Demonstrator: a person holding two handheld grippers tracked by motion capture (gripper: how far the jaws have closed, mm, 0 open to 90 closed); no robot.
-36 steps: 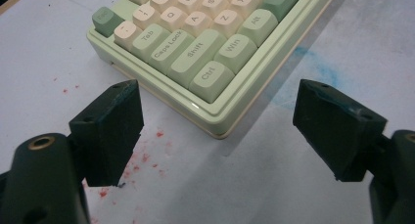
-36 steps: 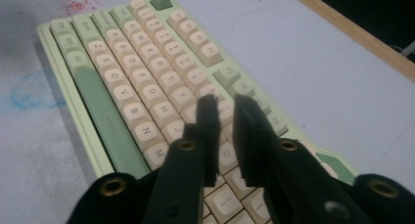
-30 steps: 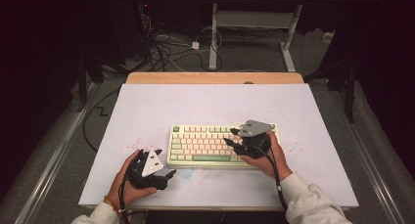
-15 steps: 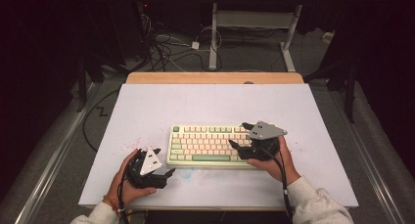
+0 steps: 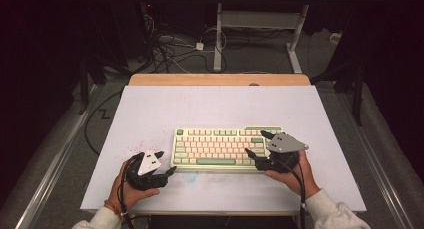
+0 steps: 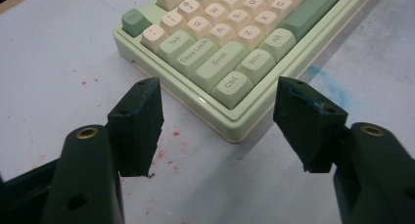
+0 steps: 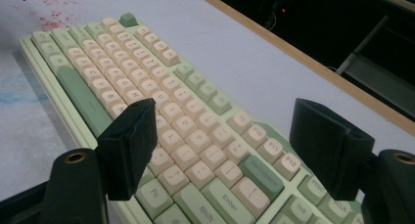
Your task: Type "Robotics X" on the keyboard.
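Observation:
A pale green keyboard [image 5: 220,148] with cream and green keys lies in the middle of the white table. My left gripper [image 5: 167,162] sits at its front left corner, held low in a hand. In the left gripper view the left gripper [image 6: 220,121] is open; its jaws have just been closing, and the keyboard [image 6: 230,38] corner by Ctrl lies ahead, untouched. My right gripper [image 5: 255,142] hovers over the keyboard's right end. In the right gripper view the right gripper [image 7: 230,145] is open over the keyboard [image 7: 147,87]; its jaws have just been opening, with nothing gripped.
The white table top [image 5: 200,109] ends in a wooden strip [image 5: 220,79] at the far edge. Red specks [image 5: 135,149] and a blue smear [image 5: 192,176] mark the surface near the keyboard's left front. Cables [image 5: 170,49] and a desk frame [image 5: 260,24] lie on the dark floor beyond.
The right hand has slid to the right along the keyboard to its right end, and its jaws stand wider. The left hand has stayed where it was.

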